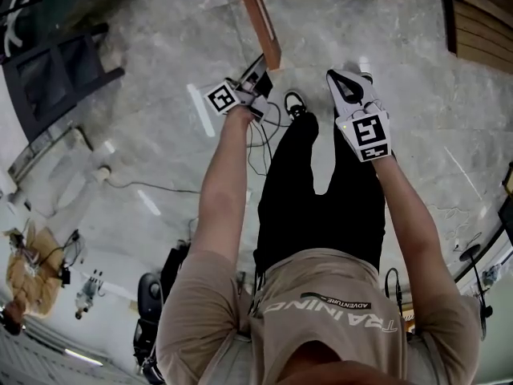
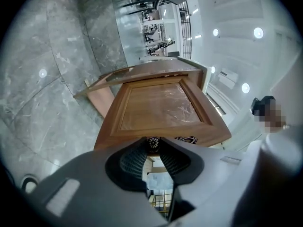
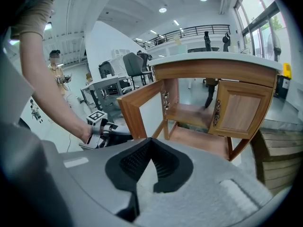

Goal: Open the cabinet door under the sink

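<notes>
The wooden cabinet (image 3: 199,103) stands under a pale sink counter (image 3: 213,59). Its left door (image 3: 137,109) is swung wide open, while the right door (image 3: 241,111) stays closed. In the left gripper view the open door's panel (image 2: 158,108) fills the middle, and my left gripper (image 2: 153,143) is shut on its small round knob (image 2: 152,145). From the head view that door's top edge (image 1: 260,22) reaches my left gripper (image 1: 255,87). My right gripper (image 1: 346,83) hangs free beside it, shut on nothing (image 3: 151,141).
A shelf (image 3: 189,115) shows inside the opened half. Dark frame furniture (image 1: 48,70) and a floor cable (image 1: 136,187) lie to the left, wooden slats (image 1: 481,22) at the top right. A person (image 3: 59,74) stands in the background among desks.
</notes>
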`<move>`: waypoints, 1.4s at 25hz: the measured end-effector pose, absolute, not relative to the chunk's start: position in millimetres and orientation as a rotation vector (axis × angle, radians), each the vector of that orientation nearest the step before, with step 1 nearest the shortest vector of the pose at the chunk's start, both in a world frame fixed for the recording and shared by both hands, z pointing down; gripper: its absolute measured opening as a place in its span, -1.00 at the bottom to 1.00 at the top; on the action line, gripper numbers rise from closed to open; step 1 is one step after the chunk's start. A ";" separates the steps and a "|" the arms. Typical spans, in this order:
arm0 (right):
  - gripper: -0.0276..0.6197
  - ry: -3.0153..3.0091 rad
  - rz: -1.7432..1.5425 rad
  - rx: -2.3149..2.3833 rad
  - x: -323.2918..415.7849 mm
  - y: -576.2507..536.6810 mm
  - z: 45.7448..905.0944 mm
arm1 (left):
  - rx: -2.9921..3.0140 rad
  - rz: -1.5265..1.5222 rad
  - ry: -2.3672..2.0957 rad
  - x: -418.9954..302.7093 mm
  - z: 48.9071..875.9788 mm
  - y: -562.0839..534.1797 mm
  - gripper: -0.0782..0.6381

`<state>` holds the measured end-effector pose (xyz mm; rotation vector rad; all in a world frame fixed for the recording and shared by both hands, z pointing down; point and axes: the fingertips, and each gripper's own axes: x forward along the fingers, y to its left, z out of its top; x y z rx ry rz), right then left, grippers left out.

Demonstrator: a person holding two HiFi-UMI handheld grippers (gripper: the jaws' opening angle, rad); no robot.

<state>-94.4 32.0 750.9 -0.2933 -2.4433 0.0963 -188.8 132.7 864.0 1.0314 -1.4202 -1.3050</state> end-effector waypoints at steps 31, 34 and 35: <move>-0.91 -2.445 0.103 -0.293 -64.4 35.8 618.6 | 1.042 -0.905 -1.704 -101.6 783.5 150.1 -0.74; -0.91 -2.448 0.115 -0.290 -51.9 27.8 602.6 | 1.065 -0.891 -1.703 -82.1 757.0 143.6 -0.74; -0.91 -2.451 0.115 -0.285 -48.4 23.3 597.7 | 1.079 -0.883 -1.712 -78.5 746.7 139.4 -0.74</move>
